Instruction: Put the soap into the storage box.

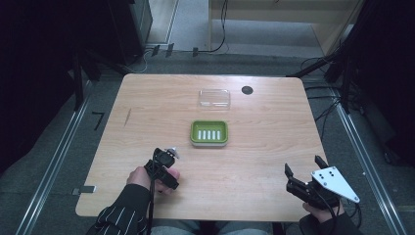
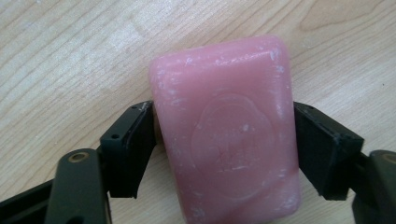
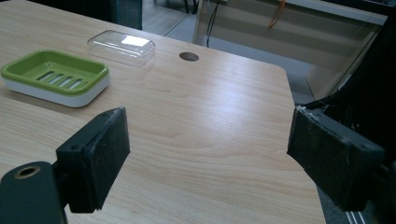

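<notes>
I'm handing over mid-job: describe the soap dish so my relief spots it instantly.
On the wooden table, look near the middle, ahead of both grippers. The soap dish is a shallow green tray on a white base, with slots in its floor. The only thing near it is the clear plastic lid just beyond, which is colourless.

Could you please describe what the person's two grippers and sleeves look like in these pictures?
Both are black two-jaw tools with flat, rectangular, matt black pads. The left gripper trails a black cable down along a dark sleeve with thin pale stripes. The right gripper carries a pale grey three-cornered plate dotted with small dark holes, and brass-coloured rivets sit near its jaw hinges.
</notes>
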A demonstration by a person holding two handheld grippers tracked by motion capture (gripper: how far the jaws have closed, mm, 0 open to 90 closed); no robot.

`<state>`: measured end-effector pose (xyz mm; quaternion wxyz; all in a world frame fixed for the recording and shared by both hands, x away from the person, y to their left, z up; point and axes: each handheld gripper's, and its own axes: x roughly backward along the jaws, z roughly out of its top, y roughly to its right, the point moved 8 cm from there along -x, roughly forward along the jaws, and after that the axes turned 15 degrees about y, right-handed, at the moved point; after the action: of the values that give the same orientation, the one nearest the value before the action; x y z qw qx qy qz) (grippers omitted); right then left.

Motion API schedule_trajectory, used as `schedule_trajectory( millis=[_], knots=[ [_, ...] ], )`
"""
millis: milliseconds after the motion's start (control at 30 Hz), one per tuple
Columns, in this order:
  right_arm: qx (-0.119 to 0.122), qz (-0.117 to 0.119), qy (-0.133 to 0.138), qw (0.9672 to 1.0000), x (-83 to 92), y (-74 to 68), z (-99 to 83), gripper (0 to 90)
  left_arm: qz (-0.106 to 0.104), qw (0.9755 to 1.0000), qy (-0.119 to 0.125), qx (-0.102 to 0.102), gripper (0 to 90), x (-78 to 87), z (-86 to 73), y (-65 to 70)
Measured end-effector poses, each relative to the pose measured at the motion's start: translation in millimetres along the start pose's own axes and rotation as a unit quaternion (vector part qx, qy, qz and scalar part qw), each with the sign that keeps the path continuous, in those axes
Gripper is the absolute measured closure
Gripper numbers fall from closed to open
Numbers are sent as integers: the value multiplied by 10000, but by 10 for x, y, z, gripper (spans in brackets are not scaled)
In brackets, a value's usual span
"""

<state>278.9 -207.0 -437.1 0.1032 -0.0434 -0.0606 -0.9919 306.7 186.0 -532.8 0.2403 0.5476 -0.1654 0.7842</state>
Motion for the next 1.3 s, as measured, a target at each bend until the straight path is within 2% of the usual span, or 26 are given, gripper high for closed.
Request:
schedule_trajectory(
  millis=[200,333,633,1100,1300],
  knots=[
    [1,4,-1,10000,1,1,-1,137,-2,10000,45,-3,354,8,1,-2],
    [3,2,-5,10000,0,-1,-1,137,5,10000,49,-18,363,11,-1,-2],
    [23,8,-9,10000,-3,0,-2,137,-48,9997,42,-229,379,21,-4,-12],
    [1,16,-11,10000,-1,0,-3,137,-43,9995,95,-294,386,26,-9,-54],
    [20,27,-20,10000,-3,-1,-5,137,-121,9991,222,-344,386,69,18,-69]
  ],
)
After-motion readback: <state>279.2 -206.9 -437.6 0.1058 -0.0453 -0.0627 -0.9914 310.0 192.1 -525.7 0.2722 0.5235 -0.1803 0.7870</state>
